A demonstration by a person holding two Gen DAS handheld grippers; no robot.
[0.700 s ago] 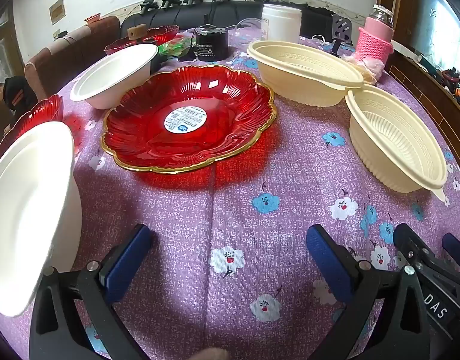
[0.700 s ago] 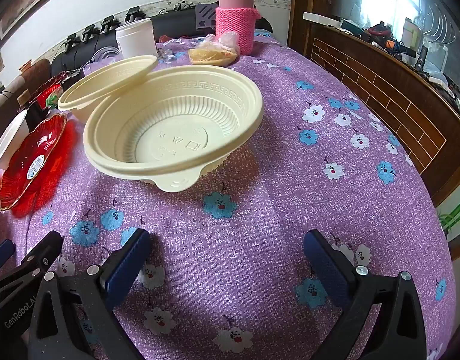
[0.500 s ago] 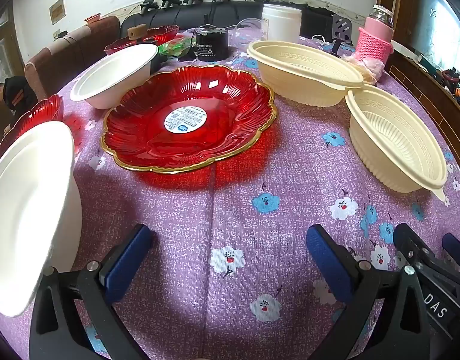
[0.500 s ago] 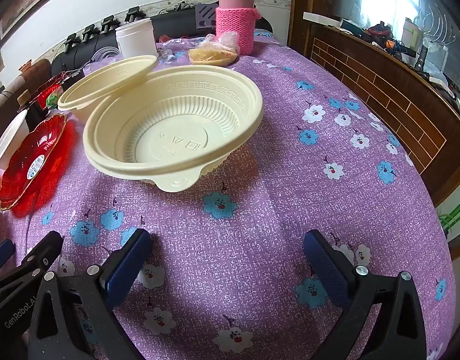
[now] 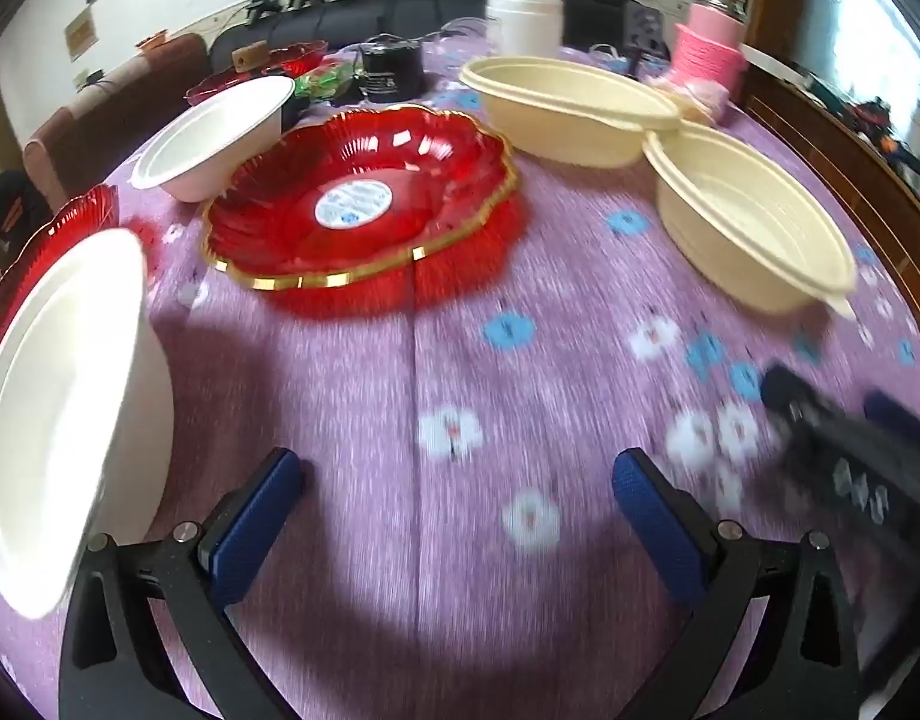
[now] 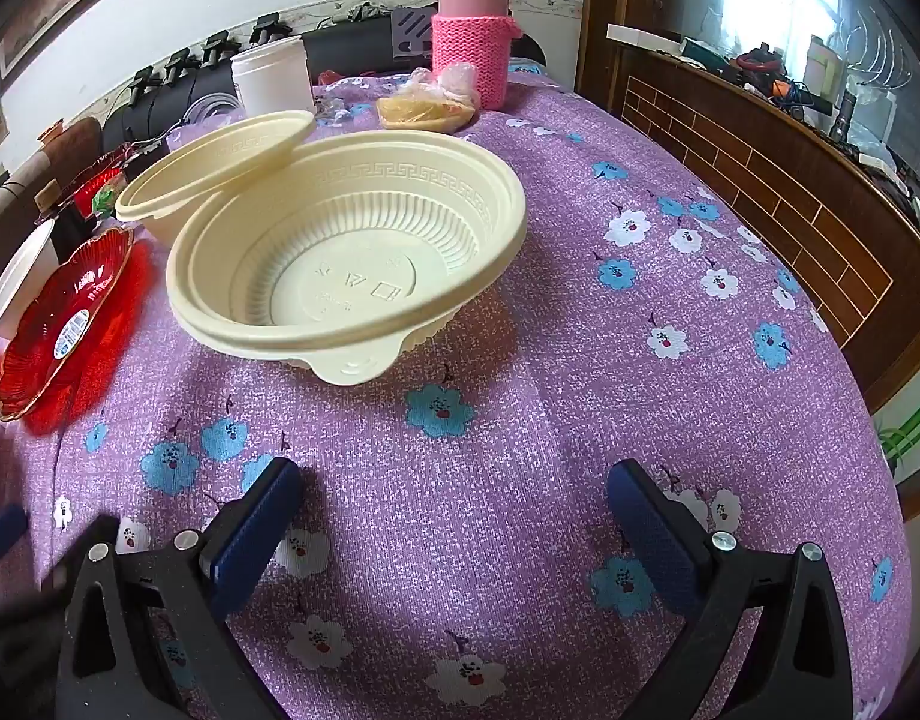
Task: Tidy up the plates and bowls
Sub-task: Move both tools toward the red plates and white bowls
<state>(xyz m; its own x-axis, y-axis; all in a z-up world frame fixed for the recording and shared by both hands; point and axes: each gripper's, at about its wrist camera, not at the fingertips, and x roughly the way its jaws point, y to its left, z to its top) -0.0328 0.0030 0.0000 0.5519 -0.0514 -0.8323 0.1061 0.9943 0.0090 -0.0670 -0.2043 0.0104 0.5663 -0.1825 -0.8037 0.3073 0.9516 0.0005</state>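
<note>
While both grippers hang over the purple flowered worktop (image 6: 580, 276), nothing sits between either pair of jaws. Left gripper (image 5: 457, 483): jaws wide, blue pads apart at the bottom of the left wrist view, only cloth between them. Right gripper (image 6: 454, 495): jaws likewise wide, over bare cloth at the bottom of the right wrist view; it also shows as a dark blurred shape at the lower right of the left wrist view.

Left wrist view, blurred. Red plate (image 5: 364, 198) with gold scalloped rim and a white sticker at its centre, just above the middle of the frame. White bowl (image 5: 58, 414) large at the left edge, close to the left pad; whether it touches the pad I cannot tell. Part of a second red plate (image 5: 70, 228) shows behind it. Another white bowl (image 5: 217, 135) at the upper left, just beside the red plate. Two cream plastic bowls: one at the upper middle (image 5: 568, 111), one at the right (image 5: 748, 216), their rims meeting or overlapping.

Right wrist view, sharp. Nearer cream bowl (image 6: 346, 264) fills the centre, ribbed inside, a small tab on its near rim. Second cream bowl (image 6: 220, 162) behind it at the upper left, its rim lying over the first one's edge. Pink flask (image 6: 472, 42) in a knitted sleeve at the top, white tub (image 6: 273, 81) to its left, a bag of food (image 6: 427, 102) between them.
</note>
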